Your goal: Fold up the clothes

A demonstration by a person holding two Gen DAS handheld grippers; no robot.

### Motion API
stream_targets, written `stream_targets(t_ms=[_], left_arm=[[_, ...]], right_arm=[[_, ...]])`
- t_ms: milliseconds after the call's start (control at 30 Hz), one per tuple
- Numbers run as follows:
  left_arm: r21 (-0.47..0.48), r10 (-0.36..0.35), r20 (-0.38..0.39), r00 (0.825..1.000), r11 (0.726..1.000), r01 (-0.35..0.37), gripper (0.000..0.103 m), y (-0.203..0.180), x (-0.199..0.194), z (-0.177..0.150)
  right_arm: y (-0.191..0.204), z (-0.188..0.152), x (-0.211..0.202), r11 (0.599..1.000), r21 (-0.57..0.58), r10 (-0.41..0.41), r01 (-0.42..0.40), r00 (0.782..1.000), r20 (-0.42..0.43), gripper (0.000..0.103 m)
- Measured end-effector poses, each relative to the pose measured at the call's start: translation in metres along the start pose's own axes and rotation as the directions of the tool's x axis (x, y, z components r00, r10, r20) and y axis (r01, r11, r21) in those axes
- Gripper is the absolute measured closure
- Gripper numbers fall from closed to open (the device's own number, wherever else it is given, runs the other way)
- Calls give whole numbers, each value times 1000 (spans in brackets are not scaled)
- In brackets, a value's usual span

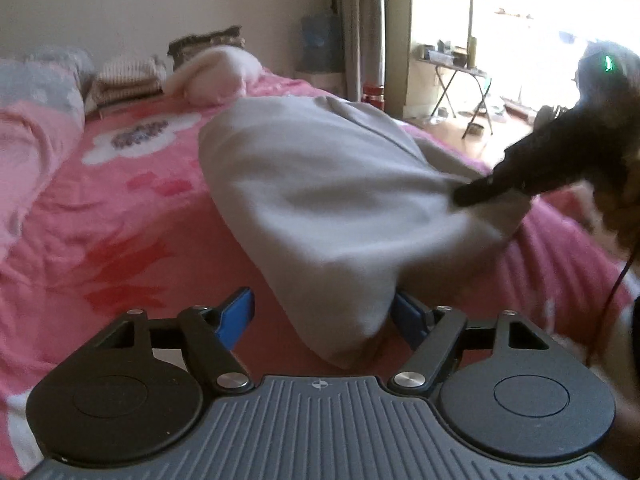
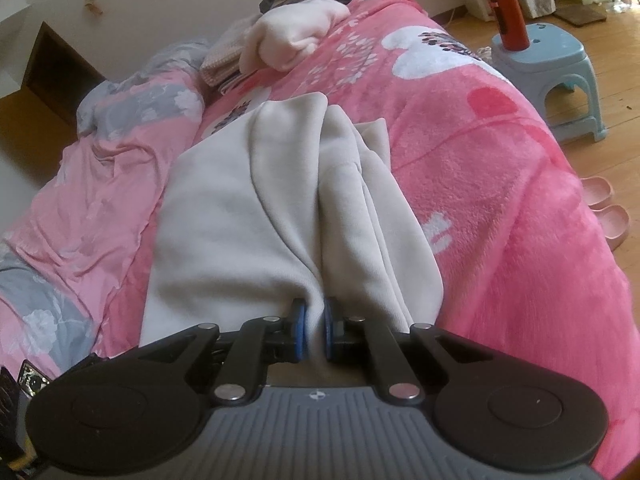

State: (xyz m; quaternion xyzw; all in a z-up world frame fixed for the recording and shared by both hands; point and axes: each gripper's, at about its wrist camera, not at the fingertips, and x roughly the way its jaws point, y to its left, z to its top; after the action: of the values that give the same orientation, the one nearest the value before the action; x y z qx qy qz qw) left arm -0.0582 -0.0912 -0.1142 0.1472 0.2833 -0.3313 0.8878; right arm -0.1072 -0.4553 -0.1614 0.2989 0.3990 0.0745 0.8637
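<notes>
One wide bed fills both views, covered by a pink fleece blanket (image 2: 500, 200) printed with white flowers and red shapes, and it bears everything else here. Along its far side lies a rumpled pink and grey floral quilt (image 2: 100, 184). Largest of the things on the blanket is the beige garment (image 1: 320, 200), spread lengthwise across the middle of the bed with several long creases running down it in the right wrist view. At the head end sits a pile of other clothes: a cream-white bundle (image 2: 292, 36), a folded striped piece (image 1: 128, 78) beside it, and a darker patterned item behind. Off the bed, on the wooden floor, a pale blue plastic stool (image 2: 556, 76) carries an upright red bottle (image 2: 508, 16); what the bottle contains cannot be told. A pair of pink slippers (image 2: 604, 208) lies near the blanket's edge. The right gripper (image 2: 314, 334) has its blue pads drawn together on a gathered fold of the beige garment, the cloth pinched between them. The left gripper (image 1: 320, 316) stands with its fingers spread wide at the near corner of the same garment; the cloth hangs between them, though the blur hides whether either pad touches it.
</notes>
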Motion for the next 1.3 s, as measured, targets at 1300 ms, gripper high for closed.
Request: stream_targets(t_ms=[1300], left_arm=[[44,168,23,985,985,-169,30,-6,1,4]], right_arm=[[-11,-3,3,998,22,57,-57,998,17,96]])
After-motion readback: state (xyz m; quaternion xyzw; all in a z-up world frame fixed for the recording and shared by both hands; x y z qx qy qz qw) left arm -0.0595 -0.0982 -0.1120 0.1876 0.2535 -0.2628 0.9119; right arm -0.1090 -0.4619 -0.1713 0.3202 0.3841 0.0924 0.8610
